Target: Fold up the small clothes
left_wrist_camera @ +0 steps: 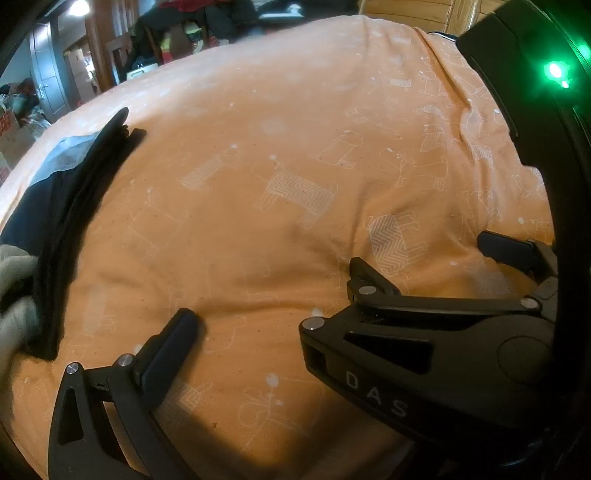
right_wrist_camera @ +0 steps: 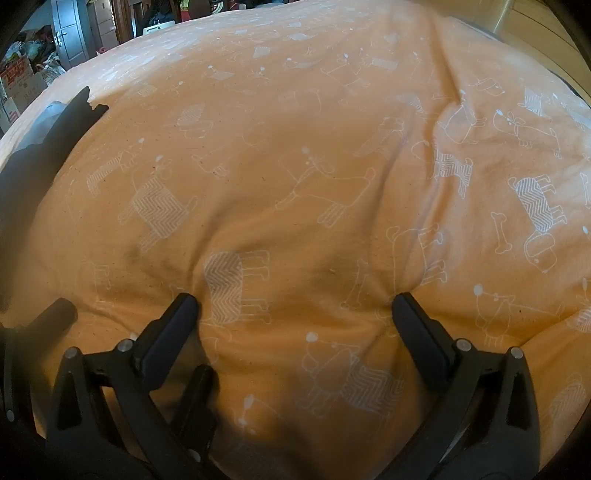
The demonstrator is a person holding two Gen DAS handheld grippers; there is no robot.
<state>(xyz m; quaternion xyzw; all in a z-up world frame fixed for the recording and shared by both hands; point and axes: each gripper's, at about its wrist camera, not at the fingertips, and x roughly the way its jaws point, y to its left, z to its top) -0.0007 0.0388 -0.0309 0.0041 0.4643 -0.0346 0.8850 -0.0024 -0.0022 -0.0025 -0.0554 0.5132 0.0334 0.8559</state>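
We see an orange bedcover [right_wrist_camera: 295, 155] printed with white outline dogs filling both views; the right gripper [right_wrist_camera: 295, 310] is spread wide, both fingertips pressing into the cover and denting it, with nothing between them; the left gripper [left_wrist_camera: 258, 295] shows only one of its own fingers [left_wrist_camera: 173, 343] clearly, since the right gripper [left_wrist_camera: 424, 332], lettered "DAS", crosses the lower right of the left wrist view and stands where the second finger would appear; we therefore cannot tell how far the left gripper is open, though the visible finger grips nothing. The task's thing, a dark folded garment [left_wrist_camera: 74, 206] with a pale blue-grey panel, lies at the far left edge of the cover, well apart from both tools; in the right wrist view the same garment [right_wrist_camera: 33, 162] is a near-black shape with no readable detail. A blurred grey mass [left_wrist_camera: 14, 288] touches the garment at the left rim; we cannot identify it. Beyond the bed, a grey door [right_wrist_camera: 70, 33] and cardboard boxes [right_wrist_camera: 18, 81] stand amid clutter, too distorted to resolve; a green indicator light [left_wrist_camera: 554, 70] glares at upper right.
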